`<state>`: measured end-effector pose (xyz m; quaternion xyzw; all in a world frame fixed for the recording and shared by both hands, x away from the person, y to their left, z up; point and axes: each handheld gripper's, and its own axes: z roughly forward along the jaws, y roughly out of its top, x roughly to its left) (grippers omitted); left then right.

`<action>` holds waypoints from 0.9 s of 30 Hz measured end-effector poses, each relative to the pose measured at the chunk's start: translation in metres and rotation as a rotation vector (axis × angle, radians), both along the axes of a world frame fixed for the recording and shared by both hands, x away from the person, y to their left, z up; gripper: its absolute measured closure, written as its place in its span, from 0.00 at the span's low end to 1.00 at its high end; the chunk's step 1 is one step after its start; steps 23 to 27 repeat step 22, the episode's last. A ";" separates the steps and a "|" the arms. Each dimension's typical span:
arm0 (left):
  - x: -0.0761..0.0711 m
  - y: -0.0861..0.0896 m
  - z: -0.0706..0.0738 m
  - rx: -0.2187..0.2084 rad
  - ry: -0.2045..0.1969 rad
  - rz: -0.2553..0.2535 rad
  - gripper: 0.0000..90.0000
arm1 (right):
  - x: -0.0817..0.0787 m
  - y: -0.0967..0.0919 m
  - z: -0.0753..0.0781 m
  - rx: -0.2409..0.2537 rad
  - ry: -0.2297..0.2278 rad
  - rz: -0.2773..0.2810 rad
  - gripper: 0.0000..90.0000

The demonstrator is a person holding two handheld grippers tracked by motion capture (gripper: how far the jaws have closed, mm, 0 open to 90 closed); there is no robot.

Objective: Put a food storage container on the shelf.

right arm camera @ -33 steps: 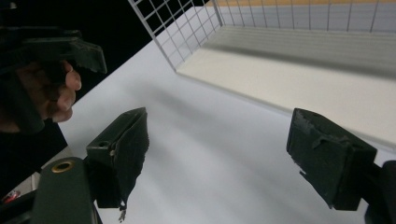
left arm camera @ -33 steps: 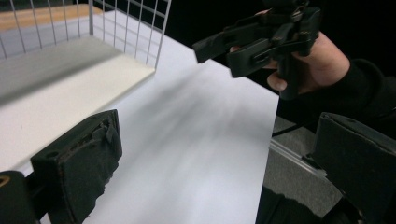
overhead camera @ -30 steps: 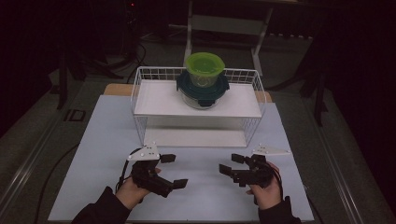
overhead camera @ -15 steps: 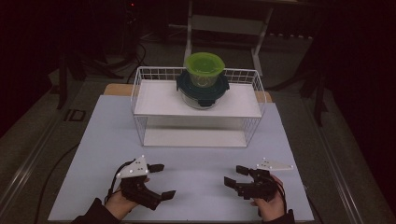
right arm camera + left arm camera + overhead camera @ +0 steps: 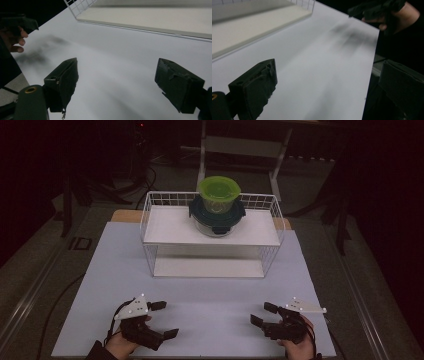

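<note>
Hands low at the near edge of a pale table (image 5: 200, 320), each holding a two-jaw gripper. Left gripper (image 5: 163, 319) and right gripper (image 5: 262, 314) both have jaws spread wide with nothing between them, pointing inward toward each other. Well ahead, at the table's far side, stands a white wire shelf basket (image 5: 150, 227). On its upper shelf, at centre, sits a stack of round containers (image 5: 217, 212), a green one (image 5: 218, 192) on top. Stack lies straight forward, about equally far from both grippers, upright.
</note>
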<state>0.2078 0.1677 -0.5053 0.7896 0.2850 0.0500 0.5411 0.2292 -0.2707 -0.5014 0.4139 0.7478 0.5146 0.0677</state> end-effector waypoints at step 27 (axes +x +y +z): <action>0.000 0.033 -0.002 -0.035 -0.065 0.172 0.01 | 0.000 -0.020 -0.007 -0.008 0.022 -0.057 0.21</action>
